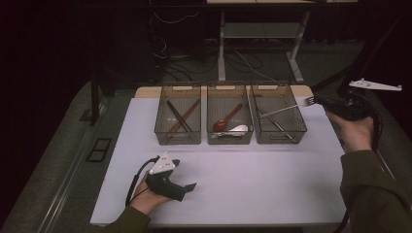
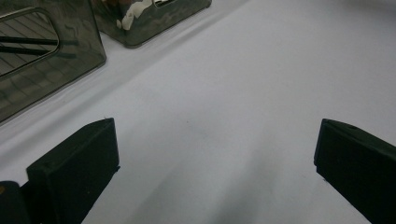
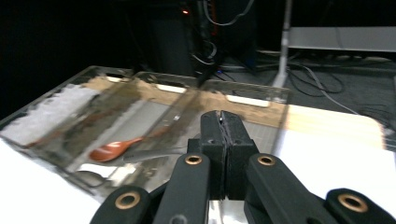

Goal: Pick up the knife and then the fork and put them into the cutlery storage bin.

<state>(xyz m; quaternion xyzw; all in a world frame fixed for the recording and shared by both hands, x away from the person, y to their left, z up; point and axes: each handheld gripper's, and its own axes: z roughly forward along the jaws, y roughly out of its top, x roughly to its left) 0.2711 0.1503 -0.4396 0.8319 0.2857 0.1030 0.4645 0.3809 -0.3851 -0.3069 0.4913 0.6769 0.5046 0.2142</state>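
High overview, gripper close-ups, shared bins (image 1: 230,114)

silver fork (image 1: 286,108), slanted over right bin (image 1: 301,127)

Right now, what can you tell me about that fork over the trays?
The fork looks like shiny metal, slim-handled. The right hand-held gripper is shut on its pronged end, so it hangs slanted, handle pointing down-left into the rightmost see-through tray. Whether its tip touches the cutlery lying there is unclear.

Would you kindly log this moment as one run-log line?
right gripper: shut on fork, over right bin | left gripper: open, empty, above table
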